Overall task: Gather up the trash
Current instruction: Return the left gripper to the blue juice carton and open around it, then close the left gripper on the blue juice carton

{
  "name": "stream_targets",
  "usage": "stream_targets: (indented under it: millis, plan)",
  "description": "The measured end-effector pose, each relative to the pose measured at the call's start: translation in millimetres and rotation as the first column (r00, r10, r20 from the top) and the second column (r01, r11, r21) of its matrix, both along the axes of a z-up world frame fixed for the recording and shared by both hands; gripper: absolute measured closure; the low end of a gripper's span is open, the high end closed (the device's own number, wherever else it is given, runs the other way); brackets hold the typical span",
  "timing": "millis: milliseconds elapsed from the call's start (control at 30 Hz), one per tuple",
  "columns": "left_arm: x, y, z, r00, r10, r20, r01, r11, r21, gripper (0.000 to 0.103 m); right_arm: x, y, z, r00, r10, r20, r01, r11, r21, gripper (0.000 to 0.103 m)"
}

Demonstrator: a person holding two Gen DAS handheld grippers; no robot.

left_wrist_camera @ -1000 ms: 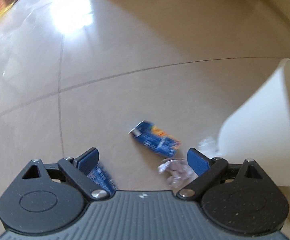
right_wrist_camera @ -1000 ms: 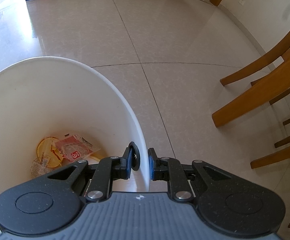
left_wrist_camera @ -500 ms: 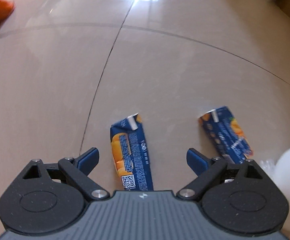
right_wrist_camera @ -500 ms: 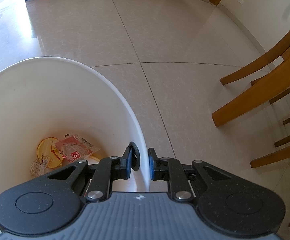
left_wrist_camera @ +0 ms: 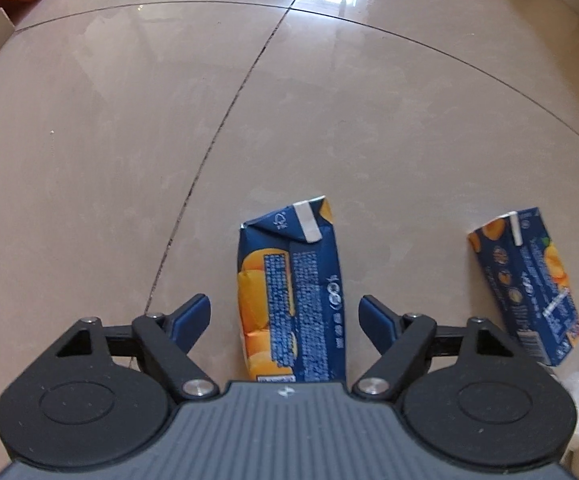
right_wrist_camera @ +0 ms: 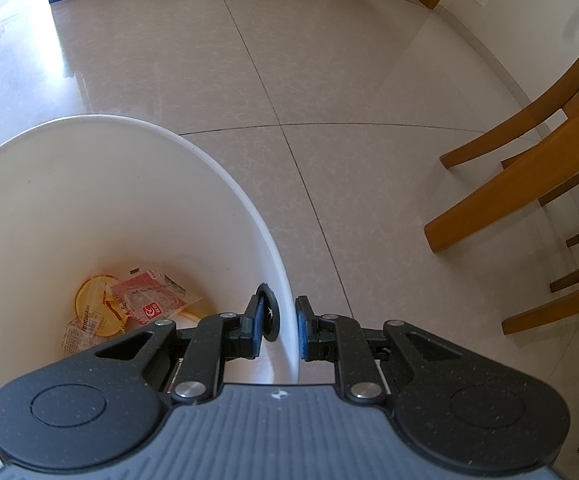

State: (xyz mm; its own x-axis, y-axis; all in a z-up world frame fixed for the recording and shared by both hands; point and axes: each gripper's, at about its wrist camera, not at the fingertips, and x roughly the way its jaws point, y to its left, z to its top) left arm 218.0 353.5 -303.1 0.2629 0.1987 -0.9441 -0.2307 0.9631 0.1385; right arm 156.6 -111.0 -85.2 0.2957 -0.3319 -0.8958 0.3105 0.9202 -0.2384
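juice carton (left_wrist_camera: 293, 300) between closing jaws

Two blue juice cartons lie on the floor: one (left_wrist_camera: 293, 296) at lower centre of the left wrist view, one (left_wrist_camera: 529, 284) at right. One white bucket (right_wrist_camera: 209, 184) fills the right wrist view's lower left, holding two wrappers, red (right_wrist_camera: 149, 300) and yellow (right_wrist_camera: 93, 304)

A blue juice carton (left_wrist_camera: 293, 292) with orange fruit pictures is lying flat on the floor, its folded top pointing to 12 o'clock. A second same carton (left_wrist_camera: 529, 280) is lying at its 3 o'clock, well apart. The white bin (right_wrist_camera: 249, 216) is holding a red wrapper (right_wrist_camera: 149, 300) and a yellow lid (right_wrist_camera: 93, 304).
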Motion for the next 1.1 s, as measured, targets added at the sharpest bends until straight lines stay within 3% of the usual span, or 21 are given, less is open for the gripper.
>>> stream_targets:
  millis: [133,267,600,867,1000,1100]
  plan:
    - [2,0,-4,1.0,-0.017,0.024,0.017,1.0,0.015,0.03,0,0,0,1.0,0.002,-0.001,-0.002,1.0,-0.001,0.083]
    - [2,-6,-11,0.999,-0.048,0.005,0.048,0.999,0.004,0.046,0,0,0,1.0,0.002,0.0,-0.002,1.0,-0.001,0.083]
    - [-14,-31,-22,0.986,-0.166,-0.007,0.166,0.986,-0.004,0.046,0,0,0,1.0,0.002,0.0,-0.002,1.0,0.0,0.083]
    - [-45,-62,-29,0.939,-0.34,-0.061,0.338,0.941,-0.029,0.046,0,1,0,1.0,0.004,0.0,-0.004,1.0,-0.002,0.083]
    - [-59,-78,-27,0.921,-0.384,-0.065,0.38,0.923,-0.063,0.047,0,1,0,1.0,0.004,0.0,-0.004,1.0,-0.002,0.083]
    - [-67,-89,-21,0.894,-0.443,-0.075,0.439,0.896,-0.064,0.047,0,1,-1,1.0,0.007,-0.002,-0.007,1.0,-0.004,0.083]
